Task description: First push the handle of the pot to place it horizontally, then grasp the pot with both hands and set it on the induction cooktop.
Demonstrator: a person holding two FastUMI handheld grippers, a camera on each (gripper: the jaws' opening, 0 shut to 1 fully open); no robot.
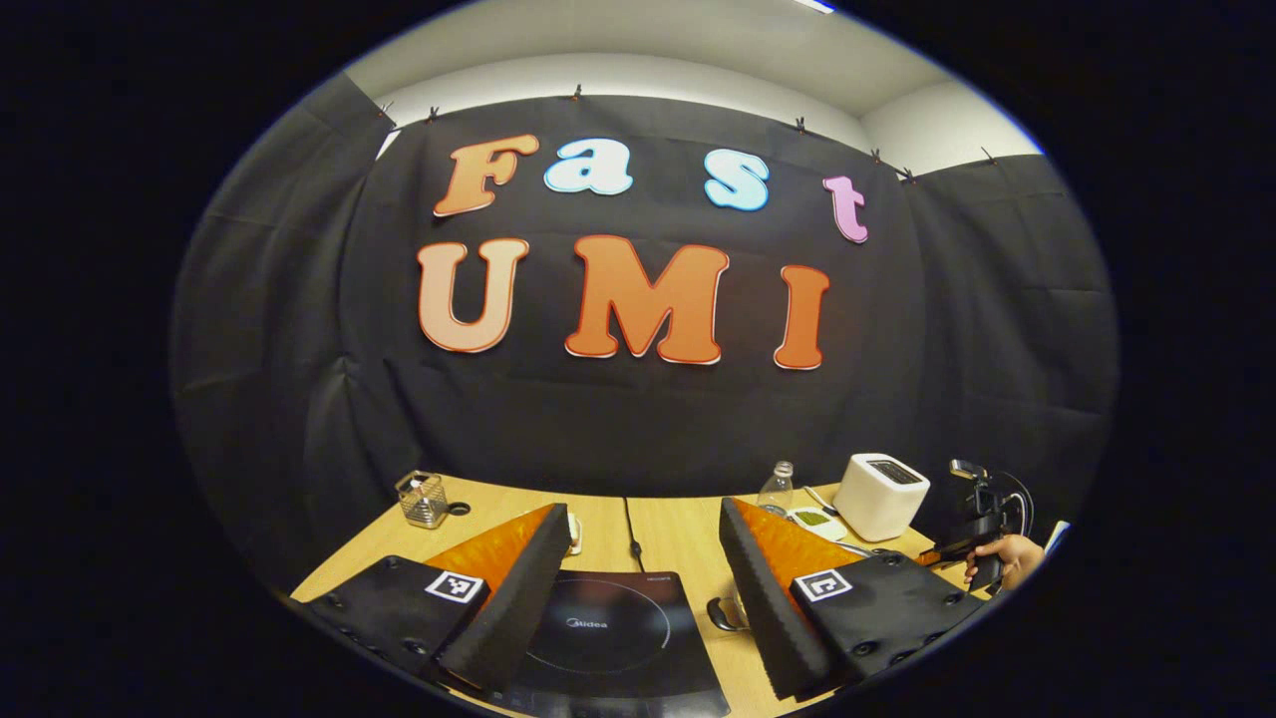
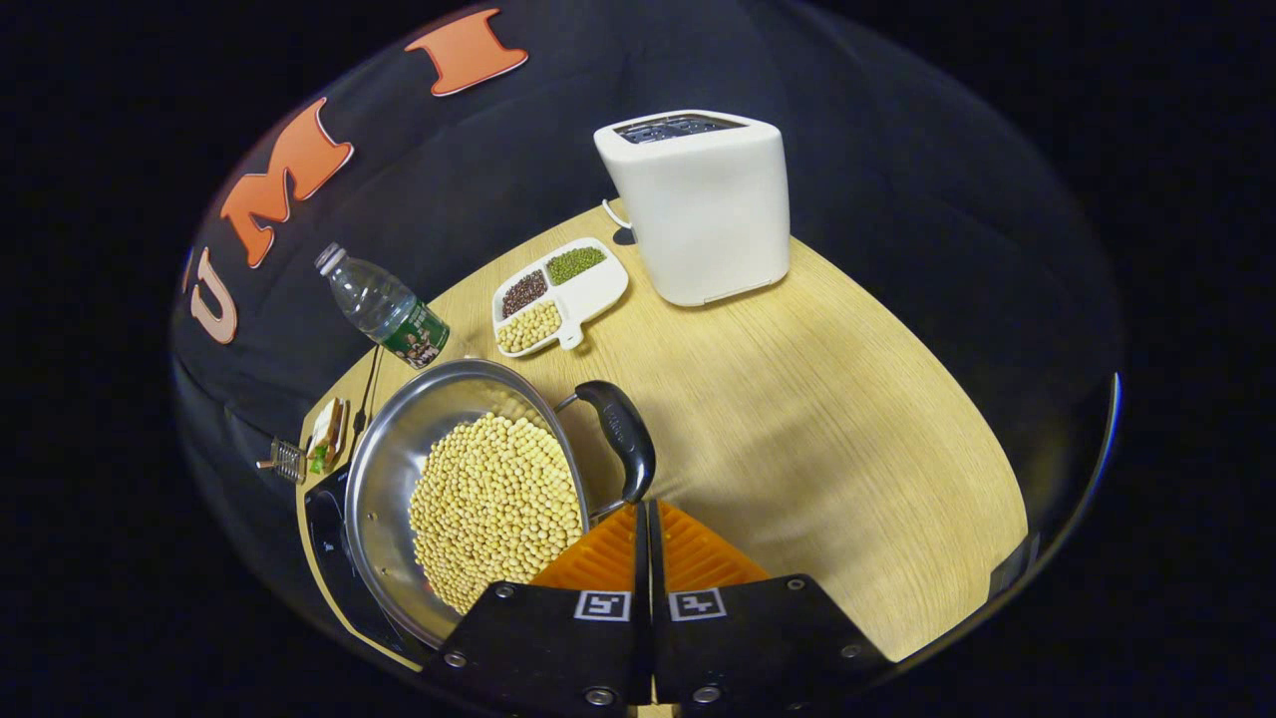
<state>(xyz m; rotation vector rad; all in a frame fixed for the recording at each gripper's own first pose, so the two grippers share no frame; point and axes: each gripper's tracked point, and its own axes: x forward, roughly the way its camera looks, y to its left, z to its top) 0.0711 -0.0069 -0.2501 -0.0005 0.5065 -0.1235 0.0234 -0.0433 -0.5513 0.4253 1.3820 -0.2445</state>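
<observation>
A steel pot (image 2: 399, 469) filled with soybeans (image 2: 493, 509) stands on the wooden table, beside the black induction cooktop (image 2: 327, 534). Its black side handle (image 2: 623, 434) points toward the toaster side. My right gripper (image 2: 646, 509) is shut with nothing between its fingers, and its tips sit right at the near end of that handle. In the left gripper view my left gripper (image 1: 643, 514) is open above the cooktop (image 1: 608, 628). One pot handle (image 1: 723, 613) peeks out beside its right finger. The right gripper (image 1: 982, 529) is farther off, held by a hand.
A white toaster (image 2: 703, 204) stands at the back of the table, with a divided tray of beans (image 2: 558, 294) and a lying water bottle (image 2: 384, 309) near the pot. A small glass container (image 1: 424, 499) sits at the far left. Bare tabletop (image 2: 847, 419) lies right of the pot.
</observation>
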